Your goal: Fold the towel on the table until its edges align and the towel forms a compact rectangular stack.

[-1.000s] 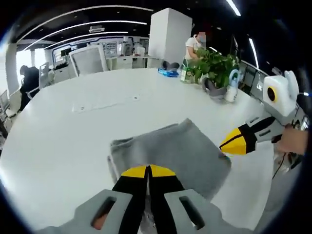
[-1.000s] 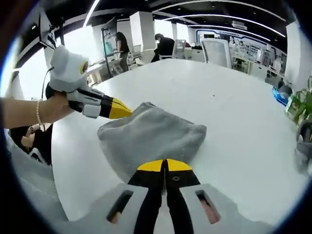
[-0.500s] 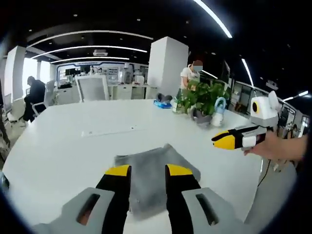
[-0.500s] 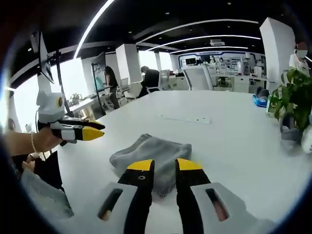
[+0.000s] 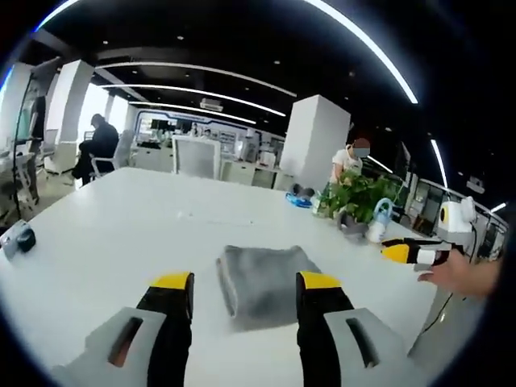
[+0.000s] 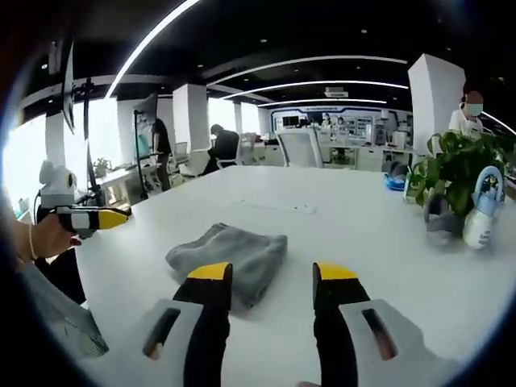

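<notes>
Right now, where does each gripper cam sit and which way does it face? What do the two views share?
Left gripper view: rides the left gripper, jaws open, looking across the white table at the folded grey towel; the right gripper and a hand enter at right.
Right gripper view: rides the right gripper, jaws open, facing the towel from the other side; the left gripper and a hand enter at left.
Shared: the towel, the table, the potted plant and both grippers.

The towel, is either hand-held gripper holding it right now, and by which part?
Neither. The left hand-held gripper and right hand-held gripper are both open and clear of the folded towel, which lies free on the table.
</notes>
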`<state>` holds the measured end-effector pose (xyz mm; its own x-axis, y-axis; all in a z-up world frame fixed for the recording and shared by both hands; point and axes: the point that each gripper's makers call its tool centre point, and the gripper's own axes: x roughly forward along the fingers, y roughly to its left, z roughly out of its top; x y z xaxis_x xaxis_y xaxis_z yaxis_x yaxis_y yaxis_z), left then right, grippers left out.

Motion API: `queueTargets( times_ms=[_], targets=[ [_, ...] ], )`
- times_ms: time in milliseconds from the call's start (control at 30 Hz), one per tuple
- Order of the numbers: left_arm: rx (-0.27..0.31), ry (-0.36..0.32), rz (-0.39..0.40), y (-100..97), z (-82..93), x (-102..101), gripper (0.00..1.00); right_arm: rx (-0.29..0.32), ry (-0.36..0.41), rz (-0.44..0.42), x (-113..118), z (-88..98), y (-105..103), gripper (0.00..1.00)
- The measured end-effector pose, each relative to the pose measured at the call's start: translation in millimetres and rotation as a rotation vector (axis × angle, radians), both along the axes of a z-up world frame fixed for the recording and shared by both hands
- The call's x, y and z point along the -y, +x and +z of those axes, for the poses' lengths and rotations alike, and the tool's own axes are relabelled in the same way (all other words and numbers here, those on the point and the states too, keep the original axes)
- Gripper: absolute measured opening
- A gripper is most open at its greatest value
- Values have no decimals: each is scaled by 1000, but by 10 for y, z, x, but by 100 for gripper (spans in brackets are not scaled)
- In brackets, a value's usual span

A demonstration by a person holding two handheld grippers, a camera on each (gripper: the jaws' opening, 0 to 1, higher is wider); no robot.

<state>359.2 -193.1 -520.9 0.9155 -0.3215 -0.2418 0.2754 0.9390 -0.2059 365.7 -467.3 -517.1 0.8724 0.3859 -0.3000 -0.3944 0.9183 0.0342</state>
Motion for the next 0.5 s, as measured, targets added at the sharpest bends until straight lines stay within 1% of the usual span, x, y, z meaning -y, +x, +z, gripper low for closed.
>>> queueTargets(
  times_ms=[100, 167, 233, 267, 300, 367, 400, 433, 500],
  targets=[
    [49, -1, 7, -68, 75, 5, 67, 6, -8, 5, 40, 7, -20, 45],
    [56, 10, 8, -108, 74, 12, 74, 15, -11, 4, 55, 22, -37, 51],
    [49, 14, 5, -127, 33, 2, 81, 20, -33, -11, 94, 13, -45, 54],
    [51, 18, 12, -132, 23, -13, 86, 22, -36, -16, 101, 6, -51, 56],
    [67, 28, 34, -124, 26, -58, 90, 27, -38, -25, 112, -2, -58, 60],
    [77, 33, 48, -114, 31, -88, 97, 37, -32, -42, 128, -11, -73, 67],
    [80, 35, 57, -106, 13, -104, 98, 40, -31, -50, 140, -22, -76, 71],
    [77, 45, 67, -99, -12, -121, 99, 43, -35, -56, 150, -33, -83, 73],
    [51, 75, 85, -96, -70, -138, 99, 39, -64, -64, 182, -80, -109, 75]
  ],
)
